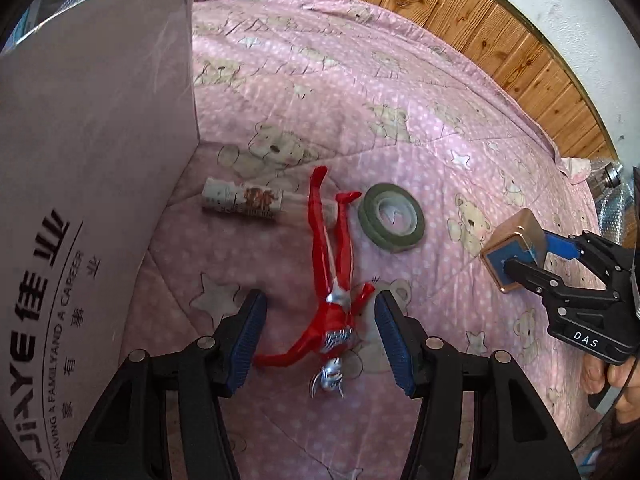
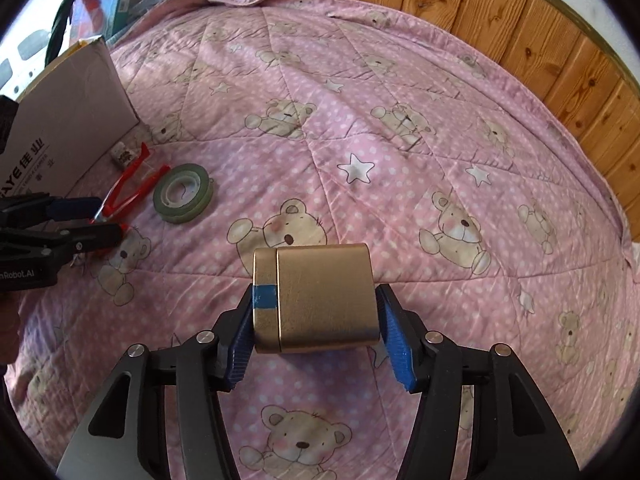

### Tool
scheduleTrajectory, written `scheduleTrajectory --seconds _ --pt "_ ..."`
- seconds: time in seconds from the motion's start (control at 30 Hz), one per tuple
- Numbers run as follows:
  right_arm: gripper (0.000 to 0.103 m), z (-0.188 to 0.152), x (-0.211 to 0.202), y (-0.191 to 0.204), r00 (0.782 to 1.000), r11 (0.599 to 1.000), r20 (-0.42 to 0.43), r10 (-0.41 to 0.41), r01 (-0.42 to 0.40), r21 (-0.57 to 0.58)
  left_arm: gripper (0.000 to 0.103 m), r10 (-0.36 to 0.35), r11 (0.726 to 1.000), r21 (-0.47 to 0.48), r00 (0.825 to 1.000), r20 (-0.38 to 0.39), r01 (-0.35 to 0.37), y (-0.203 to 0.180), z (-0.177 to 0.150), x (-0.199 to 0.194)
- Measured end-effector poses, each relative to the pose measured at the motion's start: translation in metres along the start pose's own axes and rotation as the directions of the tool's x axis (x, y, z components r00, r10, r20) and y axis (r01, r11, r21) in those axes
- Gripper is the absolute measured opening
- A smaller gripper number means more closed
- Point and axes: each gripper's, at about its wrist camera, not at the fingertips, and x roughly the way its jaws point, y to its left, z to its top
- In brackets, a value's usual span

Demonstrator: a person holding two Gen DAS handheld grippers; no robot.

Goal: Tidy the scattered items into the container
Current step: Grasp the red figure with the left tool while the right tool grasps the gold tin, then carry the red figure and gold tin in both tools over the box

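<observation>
Left gripper [image 1: 320, 336], spread astride the red figure [image 1: 334, 280] lying near the cardboard box [image 1: 80, 160]; right gripper [image 2: 316, 320] pinches the gold box [image 2: 320, 296], whose smooth sides may slip.

Glossy red plastic figure [image 1: 334, 280], matt quilted cloth bedspread [image 2: 360, 120], brushed metallic box [image 2: 320, 300]

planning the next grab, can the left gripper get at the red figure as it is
Probably yes: the left gripper is open with its fingers either side of the red figure's torso on the quilt, nothing between.
</observation>
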Motion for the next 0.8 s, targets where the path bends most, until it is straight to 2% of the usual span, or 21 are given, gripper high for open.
scheduleTrajectory --seconds 0.03,0.1,0.13,0.17,0.2,0.47,0.8 --pt "0.054 0.0 0.002 -0.004 1.0 0.999 0.005 0.024 -0.024 0.029 0.059 -0.004 1.0 0.012 1.0 0.0 0.004 -0.002 0.002 0.002" --pt "0.053 -0.001 0.001 -0.01 0.998 0.995 0.02 0.058 -0.06 0.085 0.028 -0.018 0.999 0.037 1.0 0.012 0.017 -0.004 0.004 0.002" --pt "0.053 -0.003 0.0 -0.011 0.998 0.993 0.027 0.06 -0.063 0.103 0.026 -0.045 0.998 0.043 0.999 0.0 0.045 -0.003 0.004 0.003" --pt "0.053 -0.004 -0.002 -0.011 0.998 0.991 0.033 0.059 -0.063 0.117 0.018 -0.045 0.998 0.043 0.999 0.001 0.045 -0.003 0.003 0.002" --pt "0.053 -0.006 -0.005 -0.011 0.998 0.99 0.041 0.054 -0.059 0.13 0.016 -0.048 0.998 0.046 0.999 0.003 0.048 -0.002 0.001 0.0" --pt "0.053 -0.026 -0.04 0.001 0.993 0.969 0.103 0.063 -0.085 0.231 0.016 -0.084 0.995 0.049 0.996 0.01 0.083 -0.006 -0.01 -0.019" --pt "0.053 -0.068 -0.077 0.053 0.982 0.939 0.152 0.111 -0.154 0.308 0.016 -0.088 0.993 0.086 0.996 0.031 0.085 -0.019 -0.036 -0.066"
